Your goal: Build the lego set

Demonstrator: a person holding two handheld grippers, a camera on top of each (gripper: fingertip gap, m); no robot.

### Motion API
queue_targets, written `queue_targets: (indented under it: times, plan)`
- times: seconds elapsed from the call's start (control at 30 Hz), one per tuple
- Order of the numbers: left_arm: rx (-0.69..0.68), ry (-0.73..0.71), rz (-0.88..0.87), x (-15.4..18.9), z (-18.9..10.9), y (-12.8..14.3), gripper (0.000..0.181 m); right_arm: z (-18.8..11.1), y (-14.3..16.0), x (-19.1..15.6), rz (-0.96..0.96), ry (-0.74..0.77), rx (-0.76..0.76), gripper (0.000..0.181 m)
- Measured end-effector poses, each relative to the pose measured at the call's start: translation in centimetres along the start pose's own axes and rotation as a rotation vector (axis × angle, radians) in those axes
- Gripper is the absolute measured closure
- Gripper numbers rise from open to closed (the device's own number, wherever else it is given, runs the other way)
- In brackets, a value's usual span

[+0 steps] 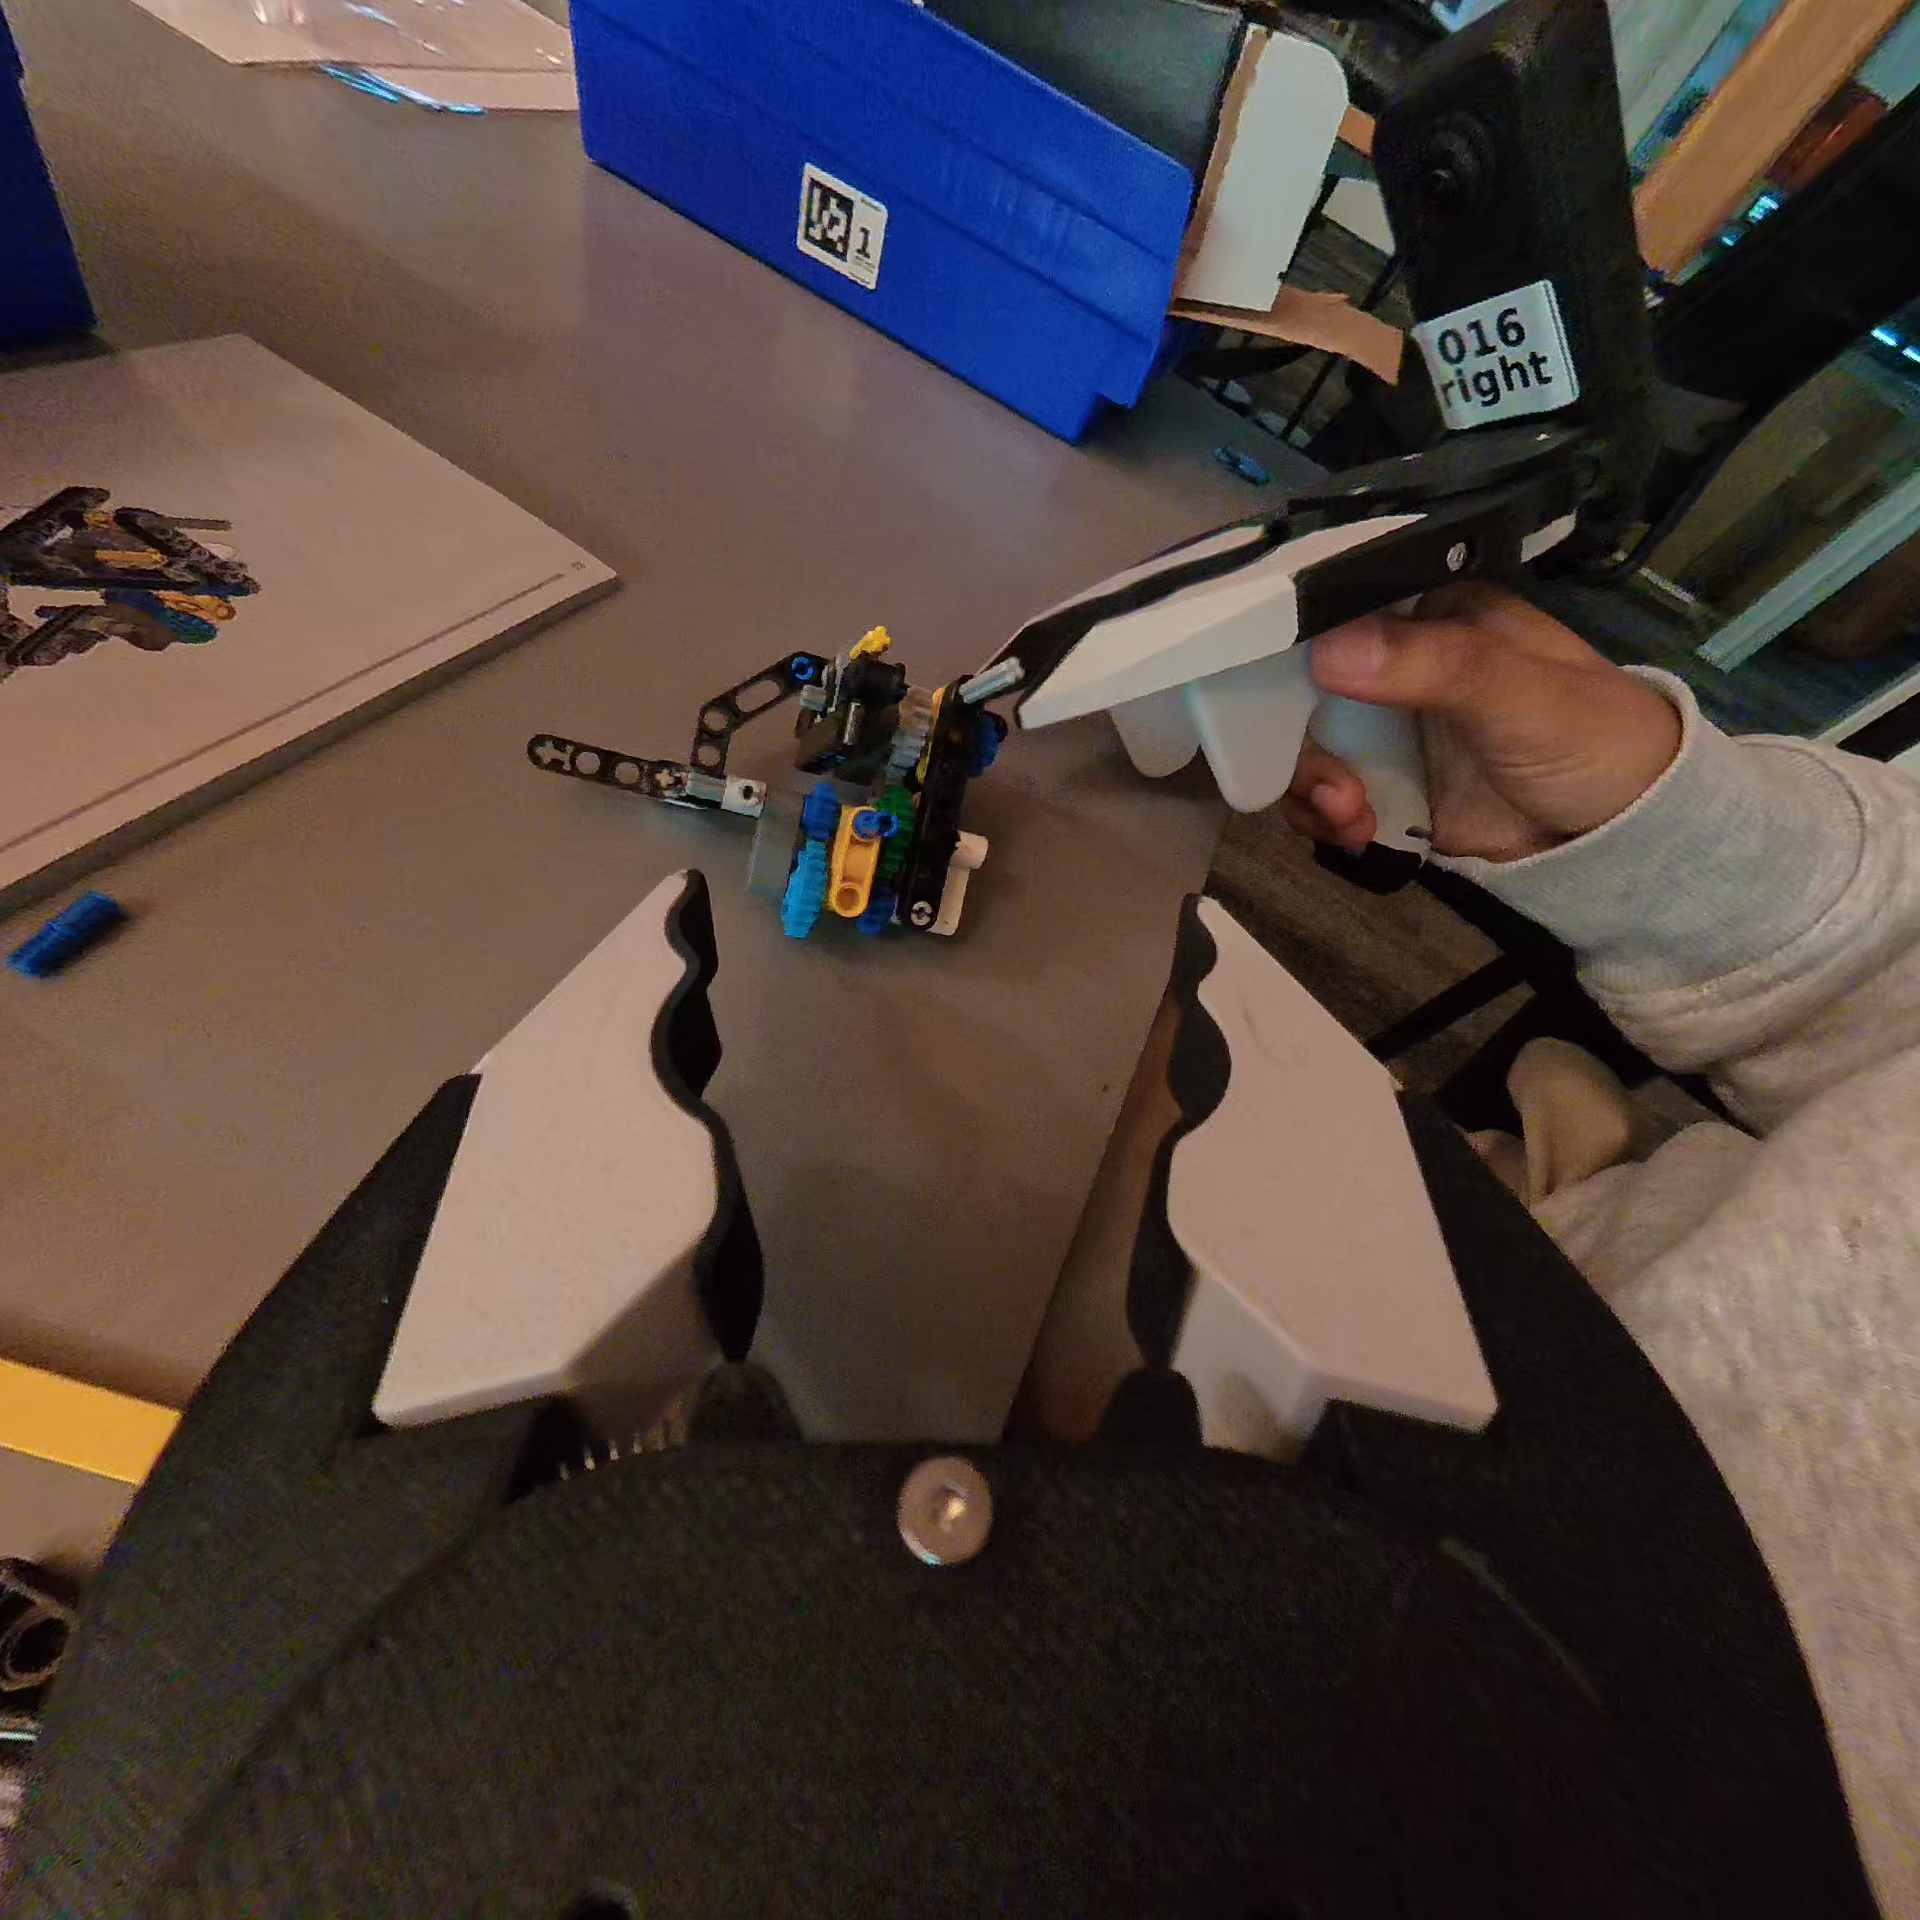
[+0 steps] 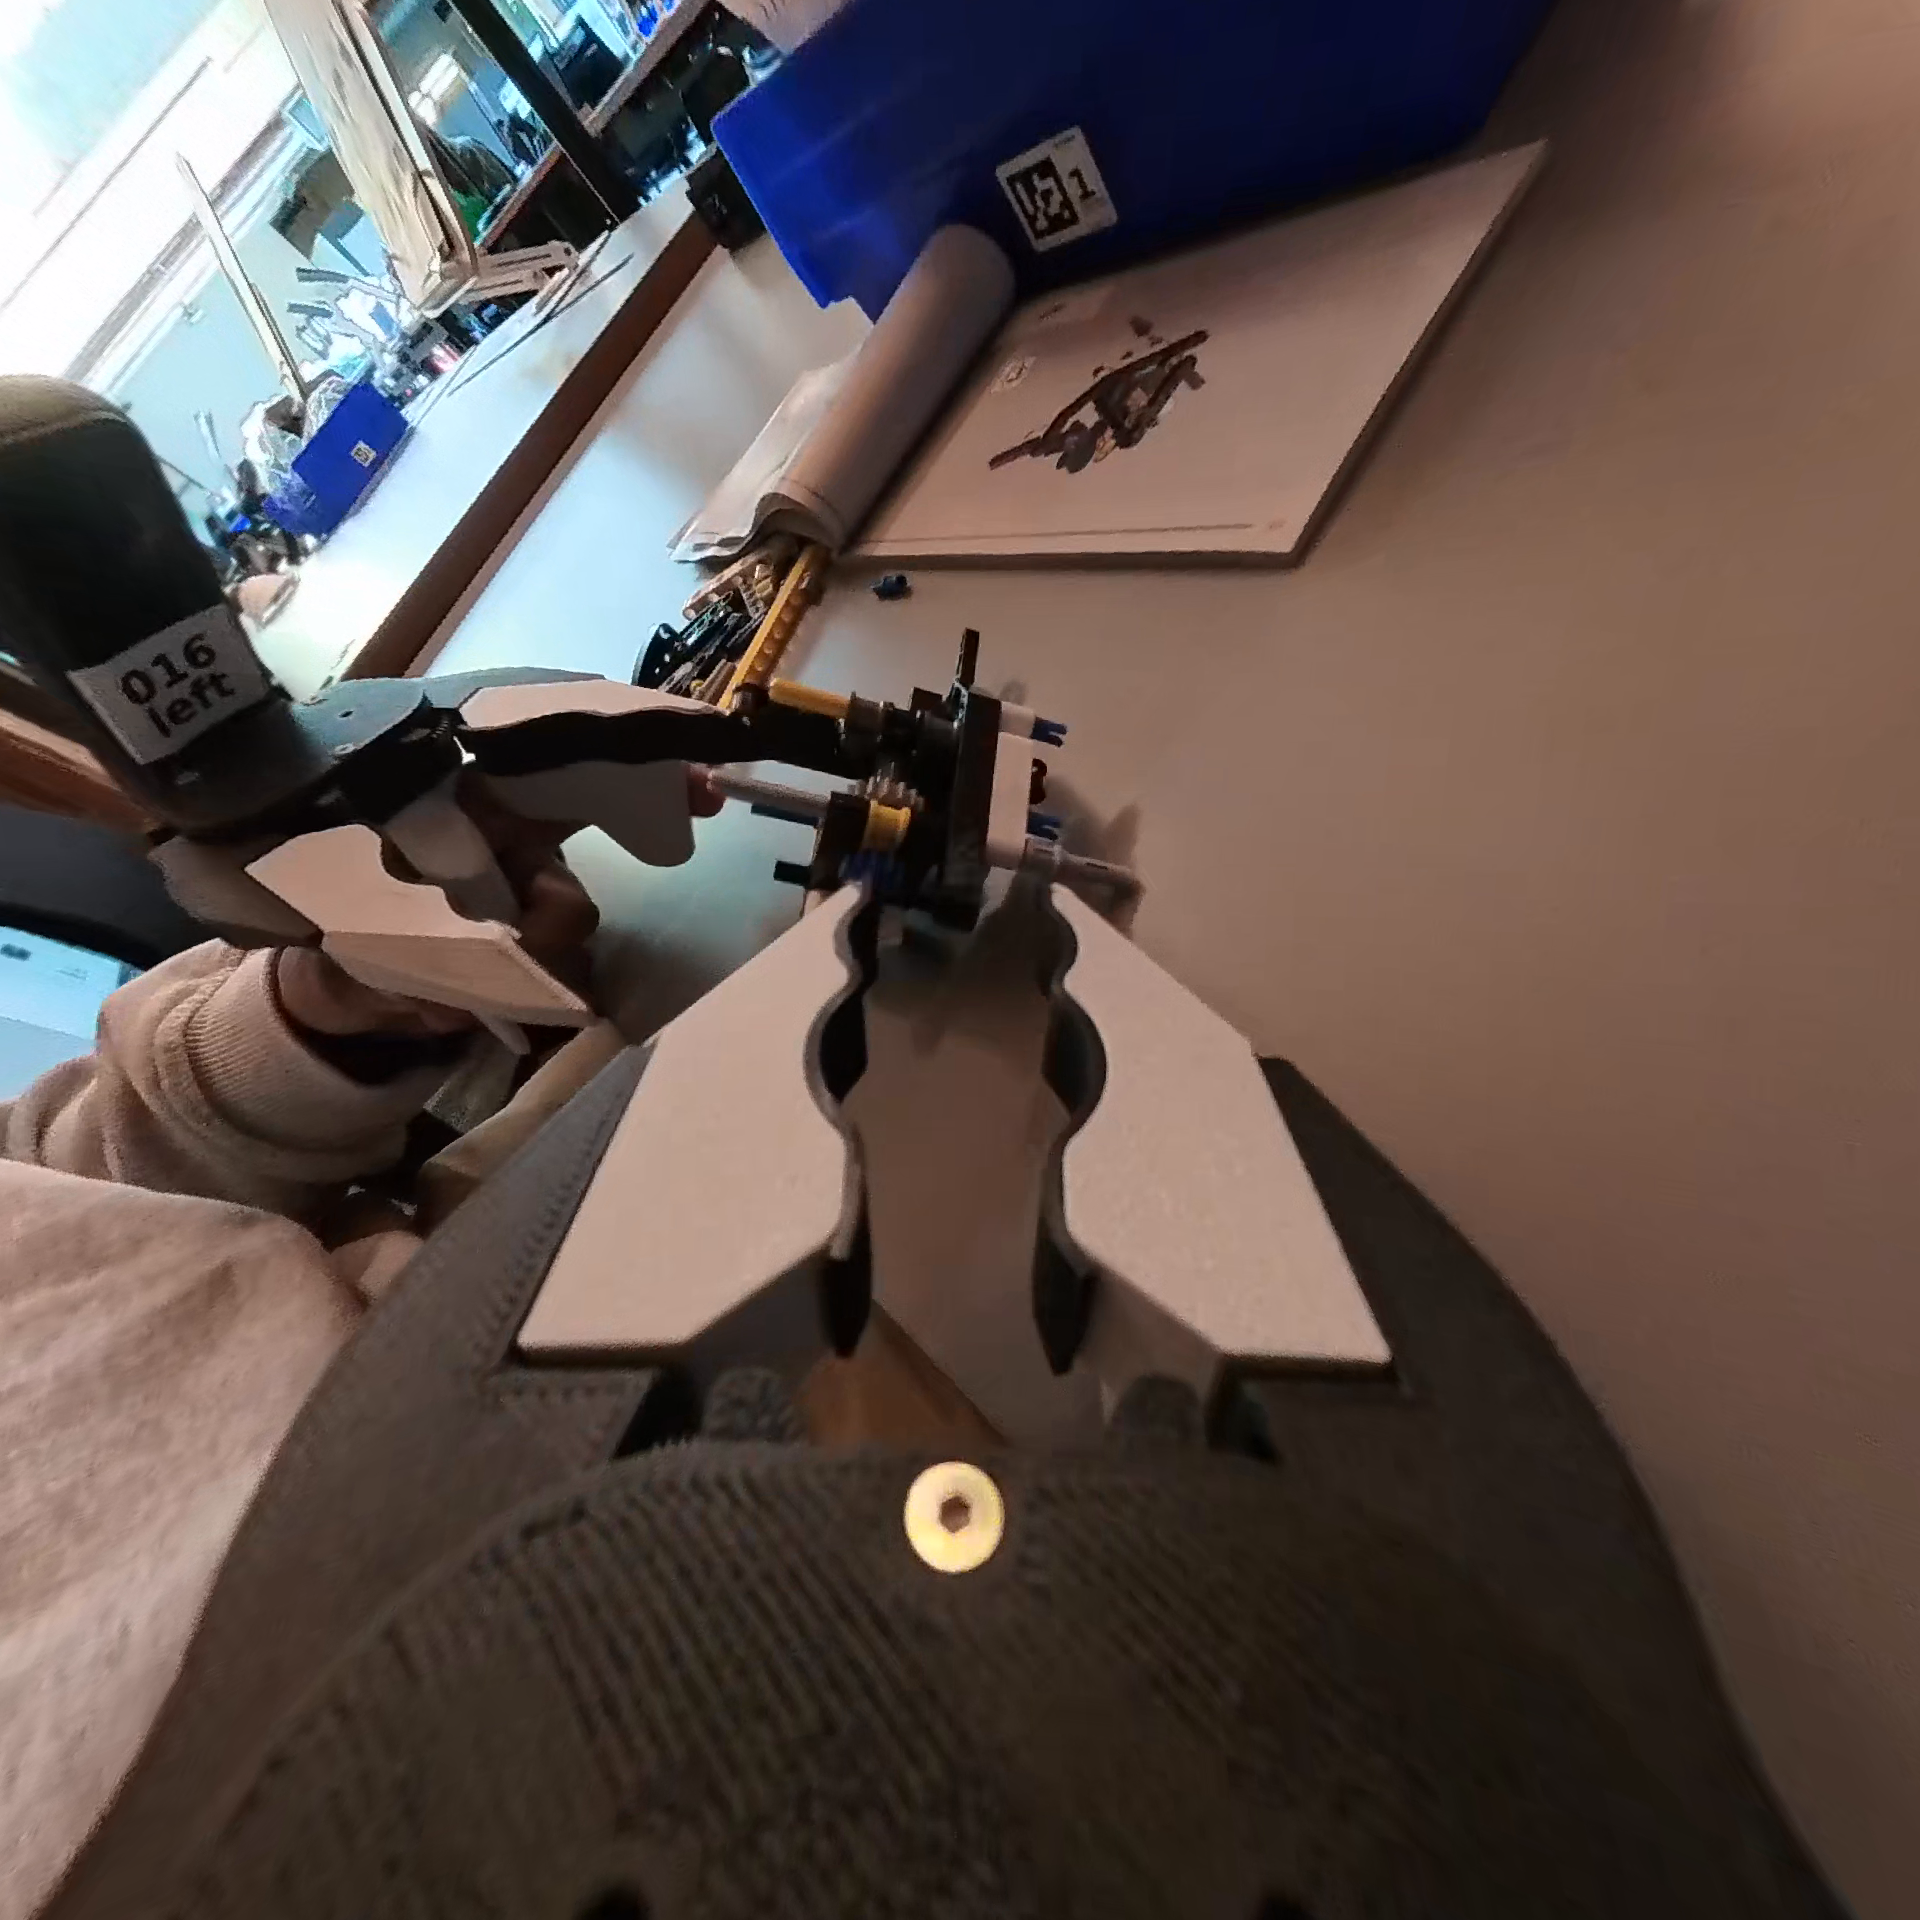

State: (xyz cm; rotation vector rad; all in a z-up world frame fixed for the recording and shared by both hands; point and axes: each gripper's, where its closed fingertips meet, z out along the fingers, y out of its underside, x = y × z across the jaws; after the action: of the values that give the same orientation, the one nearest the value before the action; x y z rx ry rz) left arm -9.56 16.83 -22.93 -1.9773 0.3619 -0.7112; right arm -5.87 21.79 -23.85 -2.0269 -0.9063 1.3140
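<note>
A small lego assembly [image 1: 883, 800] of black beams, blue and green gears and a yellow piece rests on the grey table [image 1: 623, 343], near its right edge. My left gripper [image 1: 940, 909] is open and empty, its tips just short of the assembly. My right gripper [image 2: 948, 902] reaches in from the right [image 1: 1003, 691]. Its jaws stand narrowly apart and bracket the assembly's near end [image 2: 940, 800]. A grey axle [image 2: 1086, 868] sticks out beside the right finger. In the right wrist view the left gripper [image 2: 696, 764] sits at the assembly's left.
An open instruction booklet [image 1: 312, 623] lies to the left. A blue bin [image 1: 935, 177] stands at the back. A loose blue piece [image 1: 68, 930] lies at the left edge. Several loose parts [image 2: 727, 644] lie beyond the assembly. The table edge [image 1: 1210, 862] is close by. The tips of one gripper are about 7 cm away from the tips of the other.
</note>
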Motion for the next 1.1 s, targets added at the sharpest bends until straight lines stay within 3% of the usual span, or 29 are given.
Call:
queue_targets:
  times: [0.03,0.27,0.77,0.93,1.03,1.1]
  plan:
    - [0.0,-0.006,-0.004,-0.1,0.0,0.0,0.094,0.3,0.1,0.0,-0.002,0.005,-0.009,0.151]
    - [0.011,0.006,-0.048,-0.4,-0.1,-0.1,0.094,0.9,0.4,0.1,-0.043,0.004,-0.031,0.173]
    - [0.204,0.215,-0.275,-0.5,-2.3,-2.9,0.094,-2.0,-1.3,-4.0,-0.328,-0.249,0.095,0.175]
    - [0.195,0.324,-0.254,0.9,-2.7,-2.9,0.112,-2.4,-1.2,-6.0,-0.391,-0.337,0.12,0.175]
    - [0.182,0.323,-0.25,0.9,-2.5,-2.7,0.134,-2.4,-0.9,-6.5,-0.371,-0.375,0.11,0.175]
    - [0.169,0.311,-0.258,0.8,-2.3,-2.6,0.14,-2.5,-1.1,-7.0,-0.334,-0.419,0.119,0.175]
